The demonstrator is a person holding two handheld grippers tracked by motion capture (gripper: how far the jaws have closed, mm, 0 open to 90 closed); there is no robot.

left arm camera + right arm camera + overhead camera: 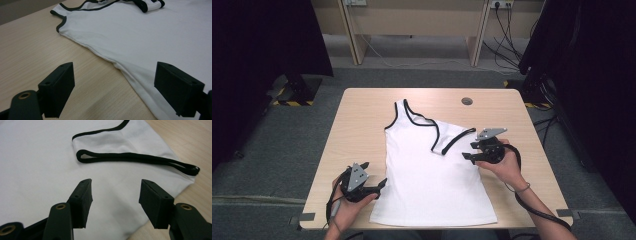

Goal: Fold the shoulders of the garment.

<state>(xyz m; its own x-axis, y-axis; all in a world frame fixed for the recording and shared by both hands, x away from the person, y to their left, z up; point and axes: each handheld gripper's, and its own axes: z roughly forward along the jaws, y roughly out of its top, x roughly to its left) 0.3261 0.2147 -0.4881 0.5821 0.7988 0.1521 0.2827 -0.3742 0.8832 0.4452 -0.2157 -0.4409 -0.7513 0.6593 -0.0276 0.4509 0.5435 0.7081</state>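
A white tank top (432,170) with black trim lies flat on the light wood table (362,115), hem toward me. Its right shoulder strap (454,141) is folded down over the chest. My left gripper (373,175) stands open at the shirt's left side edge; in the left gripper view (115,87) one jaw is over bare table (30,45) and the other over the tank top (140,32). My right gripper (469,151) is open at the shirt's right side, just below the folded strap. In the right gripper view (115,197) its jaws hover over white cloth, the black-edged strap (135,157) just ahead.
A round grey cable hole (467,101) sits in the table's far middle. Black curtains hang at both sides, and a wooden desk (412,20) with trailing cables stands behind. Grey carpet surrounds the table.
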